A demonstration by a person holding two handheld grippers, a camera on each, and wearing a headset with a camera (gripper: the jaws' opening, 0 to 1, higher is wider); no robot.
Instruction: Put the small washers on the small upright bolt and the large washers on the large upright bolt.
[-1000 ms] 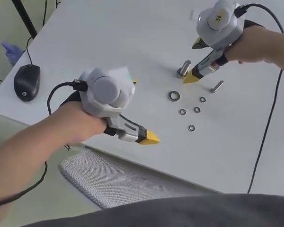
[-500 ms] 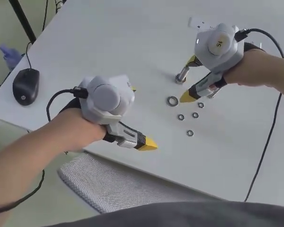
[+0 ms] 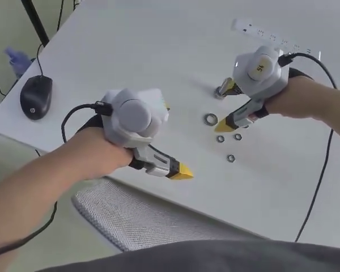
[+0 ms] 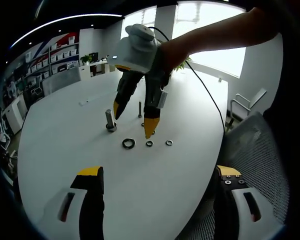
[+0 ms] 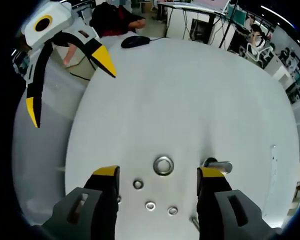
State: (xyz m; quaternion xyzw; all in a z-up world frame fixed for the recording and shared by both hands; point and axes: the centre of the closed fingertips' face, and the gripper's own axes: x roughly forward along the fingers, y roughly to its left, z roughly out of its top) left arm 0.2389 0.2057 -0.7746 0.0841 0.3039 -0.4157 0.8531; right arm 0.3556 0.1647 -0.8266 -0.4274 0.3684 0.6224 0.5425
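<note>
A large washer [image 3: 211, 119] [image 5: 163, 165] lies flat on the white table [image 3: 130, 51]. Three small washers [image 3: 220, 139] [image 3: 237, 136] [image 3: 231, 158] lie close by. The large bolt [image 4: 110, 120] [image 3: 221, 90] stands upright just beyond, and the thin small bolt [image 4: 139, 109] stands behind it. My right gripper [image 3: 226, 106] [image 5: 159, 172] hangs open over the washers, one tip beside the large washer and the other by the large bolt. My left gripper [image 3: 174, 139] [image 4: 159, 172] is open and holds nothing near the table's front edge.
A black mouse [image 3: 35, 96] with its cable lies at the table's left edge. A white power strip [image 3: 272, 37] rests at the back. A grey mesh chair [image 3: 147, 215] stands below the front edge. A black cable [image 3: 323, 141] trails from the right gripper.
My right gripper has come down from beside the large bolt towards the washers, so its lower tip is now beside the large washer. The left gripper has barely moved.
</note>
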